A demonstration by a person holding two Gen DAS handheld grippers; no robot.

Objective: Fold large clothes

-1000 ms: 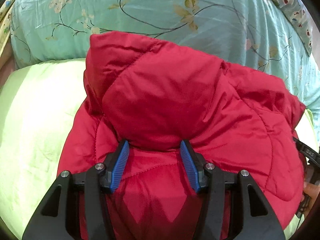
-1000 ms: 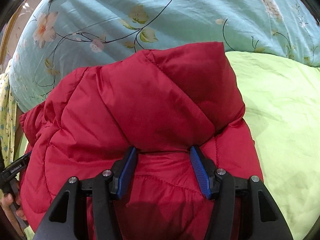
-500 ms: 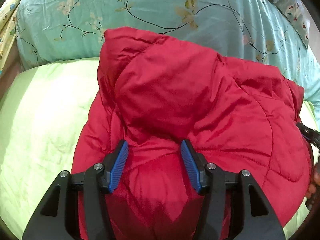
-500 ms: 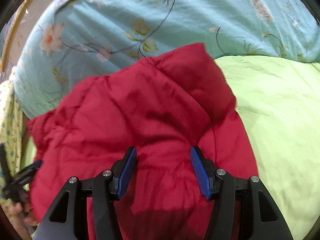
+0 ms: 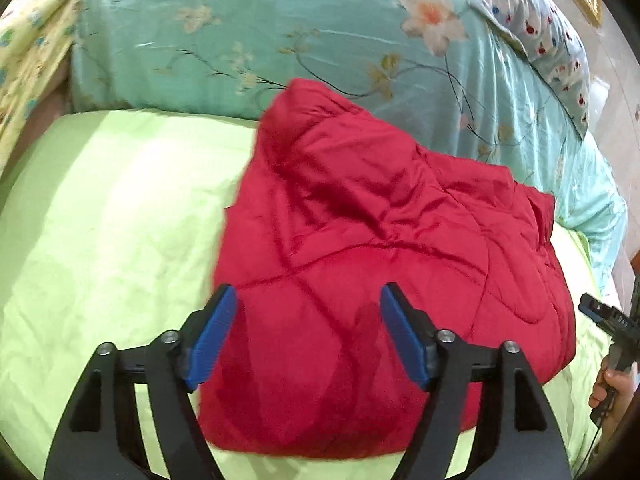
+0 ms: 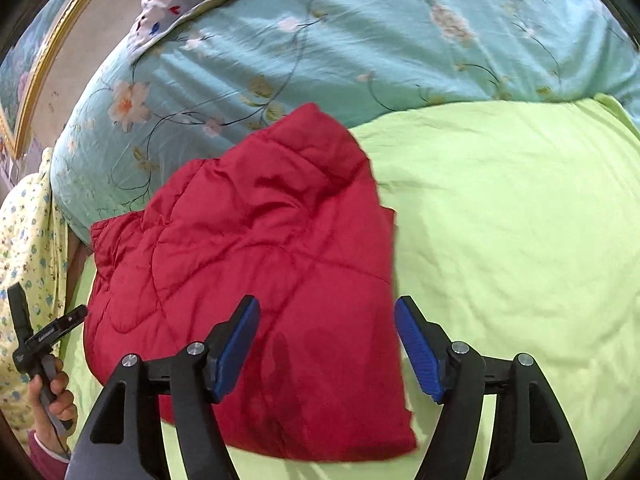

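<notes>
Lying folded into a puffy bundle, the red quilted jacket (image 5: 372, 264) is seen on the green bed sheet (image 5: 100, 240), its far edge against the teal floral duvet (image 5: 240, 32). The left gripper (image 5: 306, 332) and the right gripper (image 6: 326, 344) are each held spread wide above the bundle's near edge, and nothing is gripped by either. Springing back is judged the main risk: the padded fill is likely to push the top layer up, so the raised corner near the duvet could be flipped open. The slick shell may also be dragged across the sheet if 1 blue pad (image 6: 236, 344) is caught on it.
</notes>
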